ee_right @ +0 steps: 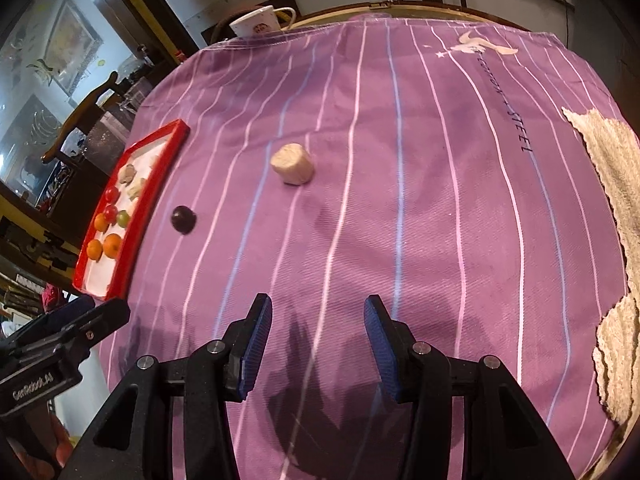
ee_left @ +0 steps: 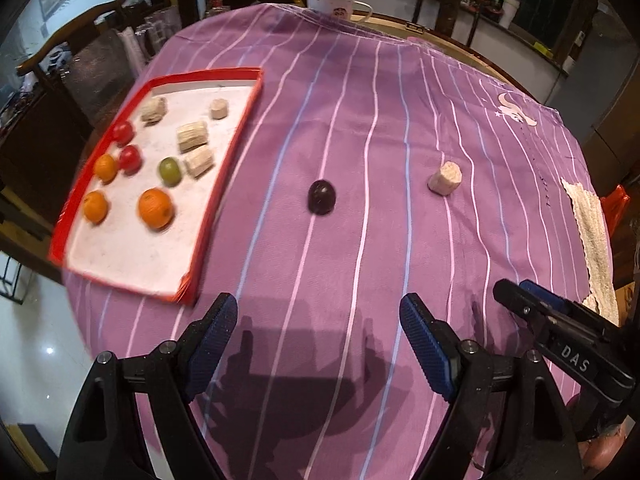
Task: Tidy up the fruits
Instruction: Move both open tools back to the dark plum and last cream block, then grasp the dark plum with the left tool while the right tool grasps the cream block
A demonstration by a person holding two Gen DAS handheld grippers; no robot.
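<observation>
A red-rimmed white tray (ee_left: 236,128) at the left holds oranges (ee_left: 155,208), red fruits (ee_left: 130,159), a green fruit (ee_left: 169,171) and several beige chunks (ee_left: 193,137). A dark purple fruit (ee_left: 321,197) lies on the purple cloth, right of the tray. A beige chunk (ee_left: 445,178) lies further right. My left gripper (ee_left: 318,328) is open and empty, short of the dark fruit. My right gripper (ee_right: 318,334) is open and empty, short of the beige chunk (ee_right: 292,169). The tray (ee_right: 136,216) and the dark fruit (ee_right: 183,219) show at the left of the right wrist view.
A purple striped cloth (ee_left: 360,120) covers the round table. A white mug (ee_left: 330,4) stands at the far edge. A beige knitted cloth (ee_right: 612,184) lies at the right edge. A wooden chair (ee_left: 80,40) stands beyond the tray.
</observation>
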